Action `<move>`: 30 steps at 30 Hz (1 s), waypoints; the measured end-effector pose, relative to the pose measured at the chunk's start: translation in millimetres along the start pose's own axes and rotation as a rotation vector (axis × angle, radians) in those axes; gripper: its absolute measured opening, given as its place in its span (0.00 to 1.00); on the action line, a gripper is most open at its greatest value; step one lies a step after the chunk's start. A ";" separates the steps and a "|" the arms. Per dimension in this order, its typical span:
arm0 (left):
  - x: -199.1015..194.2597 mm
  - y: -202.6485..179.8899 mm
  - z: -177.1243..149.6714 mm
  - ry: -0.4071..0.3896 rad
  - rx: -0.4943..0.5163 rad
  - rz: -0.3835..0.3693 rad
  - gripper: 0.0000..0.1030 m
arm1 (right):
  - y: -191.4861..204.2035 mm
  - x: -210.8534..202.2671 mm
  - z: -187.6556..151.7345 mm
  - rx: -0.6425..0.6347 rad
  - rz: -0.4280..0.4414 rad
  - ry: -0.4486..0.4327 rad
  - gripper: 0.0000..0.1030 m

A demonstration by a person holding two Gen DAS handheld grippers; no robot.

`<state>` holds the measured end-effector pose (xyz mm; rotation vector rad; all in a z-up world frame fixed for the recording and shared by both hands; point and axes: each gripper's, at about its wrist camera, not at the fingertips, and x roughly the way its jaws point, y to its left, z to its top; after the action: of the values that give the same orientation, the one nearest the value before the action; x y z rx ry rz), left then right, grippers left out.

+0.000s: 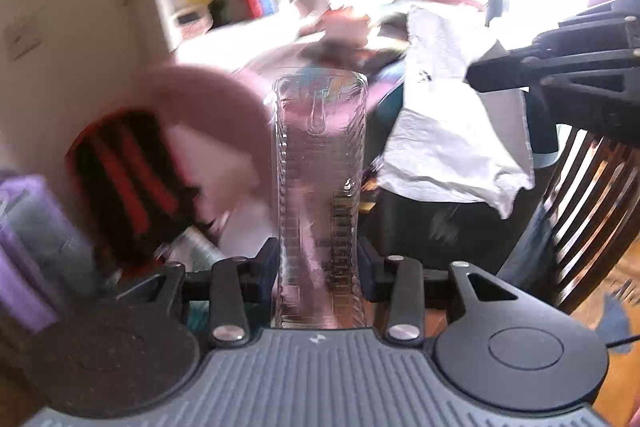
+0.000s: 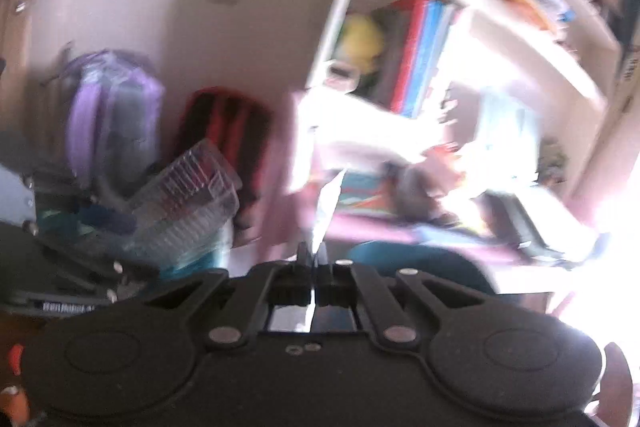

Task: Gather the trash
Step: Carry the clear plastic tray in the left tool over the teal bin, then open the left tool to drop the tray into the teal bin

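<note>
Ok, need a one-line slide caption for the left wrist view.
Left gripper clamps a clear ribbed plastic container; the right gripper carries white paper alongside.

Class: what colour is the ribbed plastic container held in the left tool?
Clear, see-through ribbed plastic container; left wrist view shows it best.

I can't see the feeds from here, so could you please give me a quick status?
Left claw shut on clear plastic container. Right claw shut on crumpled white paper. Both held in the air, nothing blocking.

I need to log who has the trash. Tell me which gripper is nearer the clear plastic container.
Left. The left gripper has its jaws closed on the clear plastic container. The right gripper is off to its right, apart from it, pinching a white plastic bag.
</note>
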<state>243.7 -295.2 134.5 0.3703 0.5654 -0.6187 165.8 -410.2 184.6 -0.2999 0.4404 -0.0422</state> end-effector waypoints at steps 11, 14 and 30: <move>61.5 -76.4 111.7 -0.038 -0.007 -0.118 0.39 | -102.5 30.4 -21.5 0.161 -0.187 0.064 0.00; 93.2 -91.3 121.2 0.006 -0.009 -0.122 0.39 | -110.7 44.5 -39.3 0.182 -0.191 0.106 0.00; 187.5 -137.7 117.3 0.207 0.032 -0.145 0.51 | -113.2 82.7 -90.5 0.249 -0.109 0.250 0.14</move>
<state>327.5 -538.4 93.3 0.4290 0.7859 -0.7343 204.8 -552.0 105.9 -0.0727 0.6597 -0.2409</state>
